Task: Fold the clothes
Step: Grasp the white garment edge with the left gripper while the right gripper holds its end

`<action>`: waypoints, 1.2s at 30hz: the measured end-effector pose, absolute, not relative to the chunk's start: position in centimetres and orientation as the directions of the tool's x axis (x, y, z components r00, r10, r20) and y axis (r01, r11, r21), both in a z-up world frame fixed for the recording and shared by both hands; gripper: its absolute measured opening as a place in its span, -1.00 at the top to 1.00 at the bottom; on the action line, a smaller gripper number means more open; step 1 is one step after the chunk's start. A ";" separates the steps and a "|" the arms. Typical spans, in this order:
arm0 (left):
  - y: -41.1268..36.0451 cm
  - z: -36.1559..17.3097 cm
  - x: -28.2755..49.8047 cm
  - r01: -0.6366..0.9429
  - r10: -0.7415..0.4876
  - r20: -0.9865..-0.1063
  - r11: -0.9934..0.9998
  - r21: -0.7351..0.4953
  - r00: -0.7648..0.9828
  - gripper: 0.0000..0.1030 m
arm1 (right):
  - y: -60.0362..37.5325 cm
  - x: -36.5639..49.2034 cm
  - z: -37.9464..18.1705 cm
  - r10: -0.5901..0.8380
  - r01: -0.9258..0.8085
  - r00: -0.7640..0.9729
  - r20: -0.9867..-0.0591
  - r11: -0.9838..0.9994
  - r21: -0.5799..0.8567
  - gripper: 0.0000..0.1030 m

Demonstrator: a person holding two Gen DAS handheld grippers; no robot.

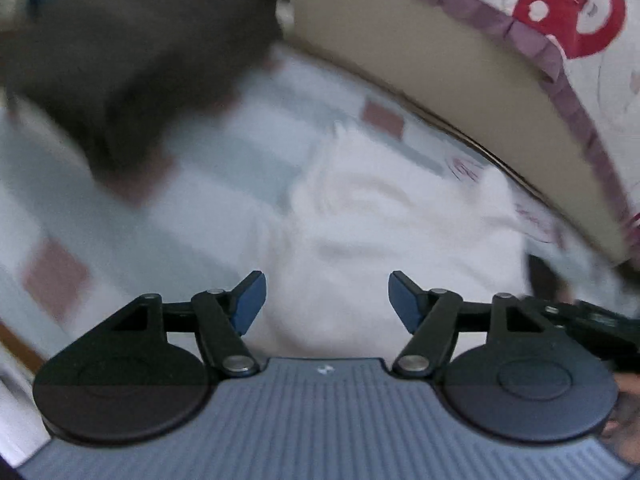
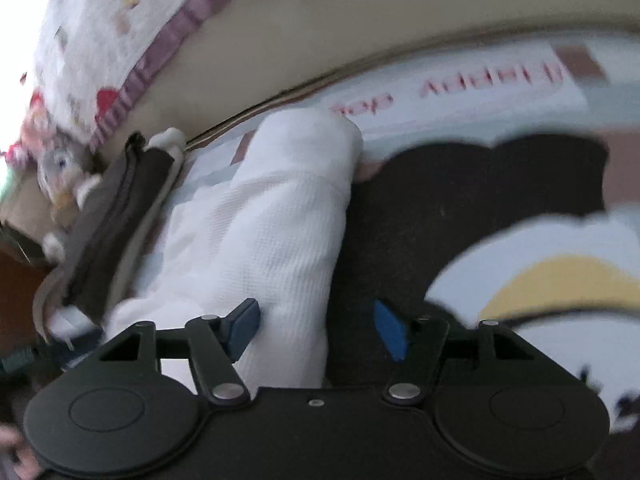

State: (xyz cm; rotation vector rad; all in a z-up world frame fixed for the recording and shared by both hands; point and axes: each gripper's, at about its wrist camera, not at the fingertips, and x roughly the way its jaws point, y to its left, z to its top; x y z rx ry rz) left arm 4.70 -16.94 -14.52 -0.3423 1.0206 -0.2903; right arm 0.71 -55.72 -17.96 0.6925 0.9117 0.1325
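Left gripper [image 1: 326, 300]: jaws spread wide, nothing between the blue pads [image 1: 250, 300] — it hangs over the white garment, apart from it as far as the blur allows.

Right gripper [image 2: 316, 330]: jaws also spread apart, blue pads [image 2: 242, 330] holding nothing; the edge where white cloth meets dark cloth runs up between them.

White garment [image 2: 280, 220]: a waffle-textured white piece, folded or rolled into a long thick bundle; in the right wrist view it stretches from the gripper toward the bed's far edge, its far end rounded. In the left wrist view it [image 1: 380, 240] is a soft rumpled white mound just ahead of the fingers, details smeared by motion.

Dark garment [image 2: 460, 208]: dark brown or black, lying flat just beside the white bundle and touching its side; in the left wrist view a dark blurred mass [image 1: 132, 60] fills the upper left.

White and yellow printed cloth [image 2: 560, 280]: overlaps the dark garment at the right — too blurred to identify.

Bedsheet [image 1: 224, 168]: pale, with grey-blue and dusty pink blocks and pink lettering; everything lies on it.

Headboard [image 1: 440, 80]: beige, padded, curving along the sheet's far side.

Pillow [image 1: 560, 20]: white with a purple ruffle and red print, against the headboard.

Plush toy [image 2: 60, 168]: small, pale, at the bed's far left corner.
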 end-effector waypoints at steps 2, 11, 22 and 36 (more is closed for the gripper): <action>-16.5 -16.1 4.4 0.002 -0.459 -0.786 0.864 -0.504 0.415 -0.40 | -56.8 0.1 -18.9 0.463 0.220 0.613 -0.640 0.677 0.702 -0.34; -17.6 -19.1 4.4 -0.069 -0.522 -0.805 0.826 -0.559 0.281 -0.57 | -56.0 -0.3 -22.0 0.582 0.262 0.611 -0.536 0.490 0.831 -0.38; -17.6 -18.8 4.8 -0.065 -0.486 -0.818 0.847 -0.528 0.308 -0.65 | -54.1 1.2 -21.9 0.537 0.124 0.654 -0.533 0.619 0.776 -0.16; -18.1 -18.5 5.2 -0.041 -0.454 -0.829 0.870 -0.492 0.327 -0.67 | -54.5 1.4 -21.9 0.535 0.134 0.654 -0.535 0.614 0.778 -0.12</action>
